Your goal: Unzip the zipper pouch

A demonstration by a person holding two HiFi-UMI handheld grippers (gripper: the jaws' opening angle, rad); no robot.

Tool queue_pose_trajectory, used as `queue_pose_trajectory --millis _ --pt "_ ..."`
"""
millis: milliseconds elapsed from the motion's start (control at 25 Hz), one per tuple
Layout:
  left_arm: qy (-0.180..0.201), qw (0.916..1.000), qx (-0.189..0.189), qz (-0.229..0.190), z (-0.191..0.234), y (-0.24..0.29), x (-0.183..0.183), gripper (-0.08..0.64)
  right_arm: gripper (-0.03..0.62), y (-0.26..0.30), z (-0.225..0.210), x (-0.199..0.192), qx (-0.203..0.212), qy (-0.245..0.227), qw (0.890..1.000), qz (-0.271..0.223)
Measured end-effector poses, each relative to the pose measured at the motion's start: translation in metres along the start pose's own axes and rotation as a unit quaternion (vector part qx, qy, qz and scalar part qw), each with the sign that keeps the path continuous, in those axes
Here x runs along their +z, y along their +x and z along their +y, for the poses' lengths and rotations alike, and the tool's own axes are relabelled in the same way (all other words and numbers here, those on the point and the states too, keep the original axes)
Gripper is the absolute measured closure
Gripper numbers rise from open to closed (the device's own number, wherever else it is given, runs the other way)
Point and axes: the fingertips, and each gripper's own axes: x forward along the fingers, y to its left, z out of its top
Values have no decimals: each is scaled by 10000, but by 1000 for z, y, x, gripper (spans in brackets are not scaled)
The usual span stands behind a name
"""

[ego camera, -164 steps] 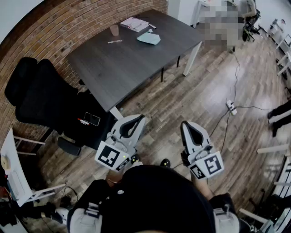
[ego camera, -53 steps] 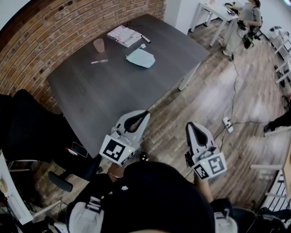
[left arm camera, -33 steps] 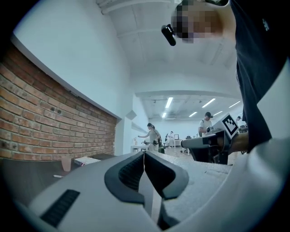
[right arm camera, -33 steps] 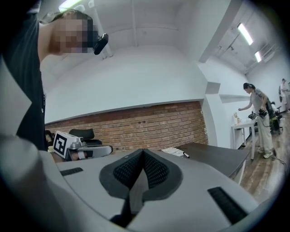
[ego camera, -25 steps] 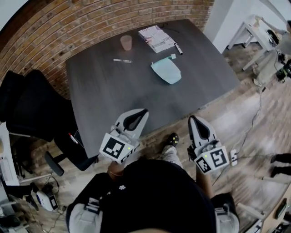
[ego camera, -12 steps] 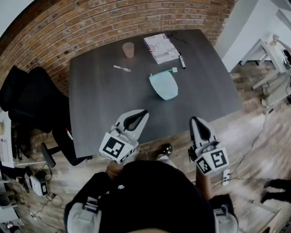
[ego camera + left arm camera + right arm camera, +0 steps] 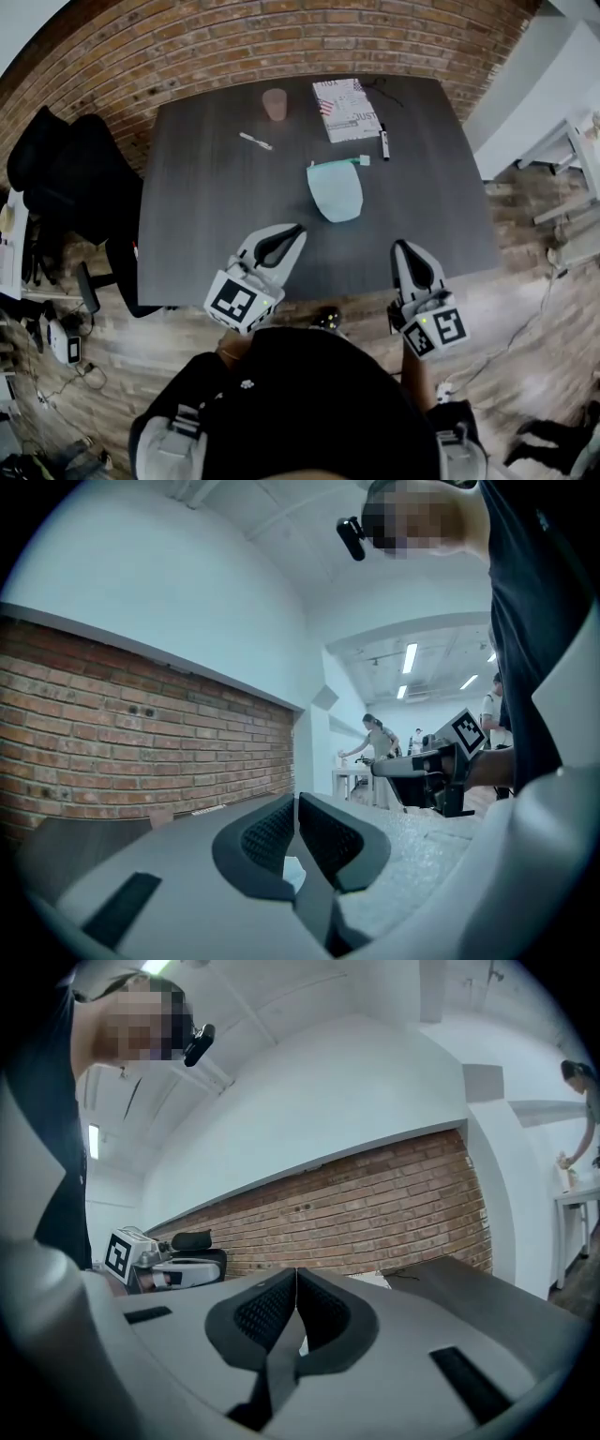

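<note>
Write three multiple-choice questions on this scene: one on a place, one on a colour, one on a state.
1. Where does the zipper pouch lie?
A. on the floor
B. on the dark table, near its middle
C. on the black chair

2. Which colour has the cup?
A. blue
B. pink
C. green

3. How are the left tongs and the right tongs?
A. both shut, empty
B. both wide open
C. shut on the pouch

Answers:
1 B: it lies flat on the tabletop.
2 B: the head view shows it pale pink.
3 A: each gripper view shows them closed, nothing between.
</note>
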Motion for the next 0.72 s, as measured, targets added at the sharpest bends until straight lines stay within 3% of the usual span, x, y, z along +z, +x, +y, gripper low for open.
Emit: queue_pose_trajectory --millis 360,720 --pt "-52 9985 510 198 5 6 -14 552 583 32 -20 -17 589 60 9979 245" --pt "-139 9969 760 156 38 21 -20 552 574 79 -38 -28 739 29 9961 485"
